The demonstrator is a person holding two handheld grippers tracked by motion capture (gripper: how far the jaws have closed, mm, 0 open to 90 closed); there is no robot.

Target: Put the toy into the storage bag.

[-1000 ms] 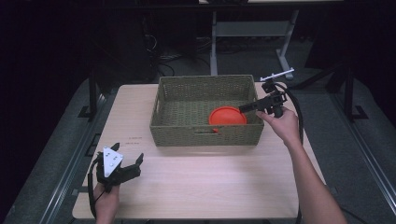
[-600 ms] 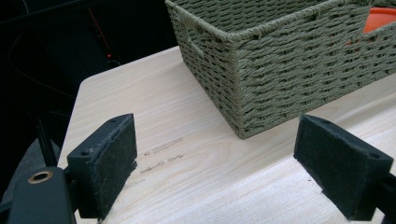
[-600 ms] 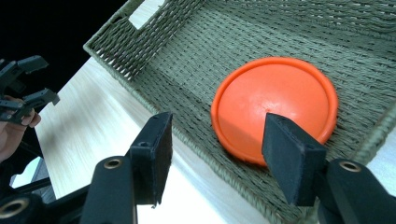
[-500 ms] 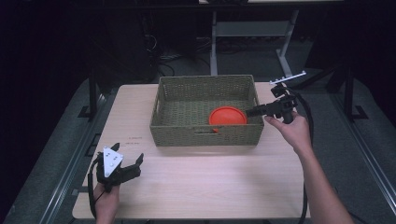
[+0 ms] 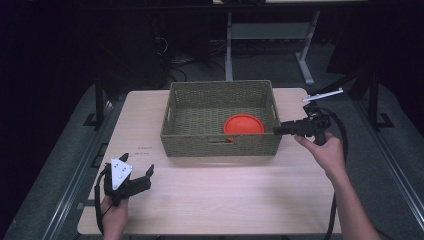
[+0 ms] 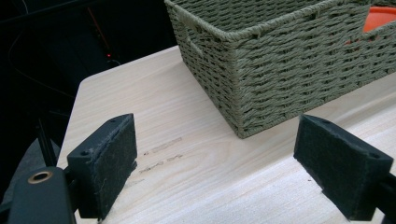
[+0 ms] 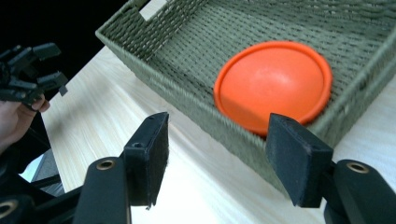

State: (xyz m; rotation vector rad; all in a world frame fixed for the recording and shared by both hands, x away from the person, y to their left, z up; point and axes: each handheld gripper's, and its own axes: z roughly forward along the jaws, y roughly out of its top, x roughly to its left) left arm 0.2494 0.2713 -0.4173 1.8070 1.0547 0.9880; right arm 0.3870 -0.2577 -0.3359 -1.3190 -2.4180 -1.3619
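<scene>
Dark room beyond a pale wooden table [image 5: 220, 200], with metal stand legs and cables dim behind and hard to make out. Centred toward the far edge, a woven basket [image 5: 220, 145], long axis across the table, handle slot in its near wall. Inside, at the near right corner, an orange disc [image 5: 243, 123], partly hidden by the near wall from the high view and lying dome-up against the corner in the right gripper view. Cut off in the left gripper view, showing as a sliver past the rim. Right gripper [image 5: 276, 131] held just off the basket's right end, pointing left at that corner, jaws spread and holding nothing; right hand [image 5: 325, 152] below it, forearm running to the bottom edge. Left gripper [image 5: 142, 176] at the near left corner, well apart from the basket, aimed right and forward, jaws wide and empty; left hand [image 5: 115, 215] partly cut off.
</scene>
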